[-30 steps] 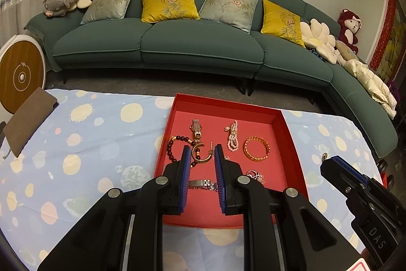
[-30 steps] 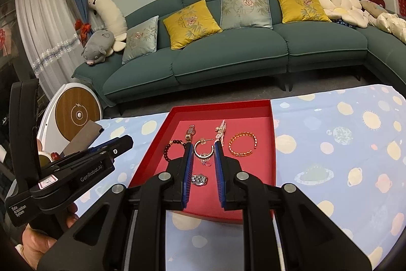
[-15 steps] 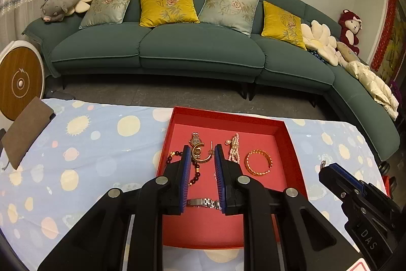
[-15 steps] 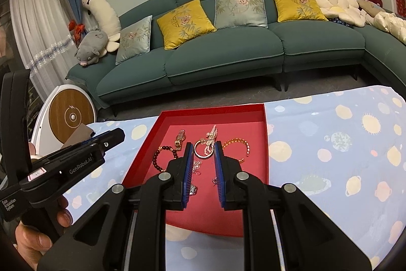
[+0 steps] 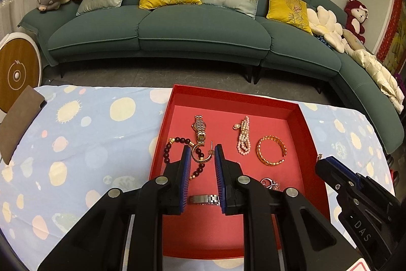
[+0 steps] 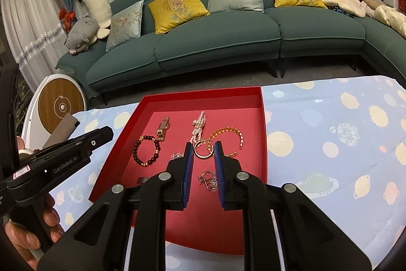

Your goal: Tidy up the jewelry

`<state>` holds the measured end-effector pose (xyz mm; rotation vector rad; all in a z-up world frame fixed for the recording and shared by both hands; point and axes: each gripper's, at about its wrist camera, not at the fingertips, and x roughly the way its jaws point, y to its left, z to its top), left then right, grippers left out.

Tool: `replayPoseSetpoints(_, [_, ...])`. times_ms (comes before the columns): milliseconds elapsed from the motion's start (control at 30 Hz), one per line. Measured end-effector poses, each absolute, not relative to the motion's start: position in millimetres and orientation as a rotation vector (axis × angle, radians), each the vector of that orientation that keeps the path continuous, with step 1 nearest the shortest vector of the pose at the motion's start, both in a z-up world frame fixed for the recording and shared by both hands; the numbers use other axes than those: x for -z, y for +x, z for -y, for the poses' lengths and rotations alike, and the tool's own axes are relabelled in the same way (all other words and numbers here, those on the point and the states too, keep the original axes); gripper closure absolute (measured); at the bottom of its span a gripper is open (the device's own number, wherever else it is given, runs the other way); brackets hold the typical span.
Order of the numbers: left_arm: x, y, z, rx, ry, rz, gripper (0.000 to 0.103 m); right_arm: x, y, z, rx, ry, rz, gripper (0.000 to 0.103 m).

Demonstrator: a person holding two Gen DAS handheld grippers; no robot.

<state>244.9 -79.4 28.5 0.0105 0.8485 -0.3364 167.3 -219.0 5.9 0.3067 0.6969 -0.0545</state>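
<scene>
A red tray (image 5: 308, 133) on the tablecloth holds a gold watch (image 5: 200, 127), a dark bead bracelet (image 5: 168, 151), a gold hoop (image 5: 200, 156), a pearl strand (image 5: 243, 136), an orange-gold bangle (image 5: 271, 150), a silver watch band (image 5: 204, 199) and a silver flower piece (image 5: 270, 183). My left gripper (image 5: 202, 151) hovers over the tray's near left part, jaws slightly apart and empty, with the hoop showing in the gap. My right gripper (image 6: 203, 147) hangs over the same hoop (image 6: 203, 151) from the right, also narrowly open and empty. Each gripper shows in the other's view: the right gripper (image 5: 323, 165), the left gripper (image 6: 104, 133).
A blue cloth with sun and planet prints (image 6: 330, 144) covers the table. A brown pouch (image 5: 20, 123) lies at its far left edge, beside a round white and wood device (image 5: 17, 70). A green sofa (image 5: 177, 29) stands beyond. A hand (image 6: 28, 235) holds the left gripper's handle.
Both grippers have moved forward and down over the tray, so the jewelry looks nearer. The gap between each pair of jaws is unchanged and nothing has been picked up.
</scene>
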Motion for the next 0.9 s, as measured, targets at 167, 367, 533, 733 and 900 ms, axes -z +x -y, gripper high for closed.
replayPoseSetpoints(167, [-23, 246, 85, 0.342, 0.025, -0.858, 0.087, 0, 169, 220, 0.057, 0.295, -0.709, 0.087])
replayPoseSetpoints(367, [-19, 247, 89, 0.343, 0.033, -0.867, 0.087, 1, 170, 224, 0.068, 0.303, -0.706, 0.087])
replayPoseSetpoints(533, [-17, 249, 93, 0.345, 0.029, -0.871, 0.087, 4, 169, 227, 0.075, 0.303, -0.709, 0.087])
replayPoseSetpoints(733, [-15, 250, 98, 0.349, 0.031, -0.875, 0.087, 6, 169, 231, 0.081, 0.308, -0.711, 0.087])
replayPoseSetpoints(900, [-13, 250, 102, 0.355, 0.029, -0.880, 0.087, 5, 169, 231, 0.080, 0.307, -0.708, 0.087])
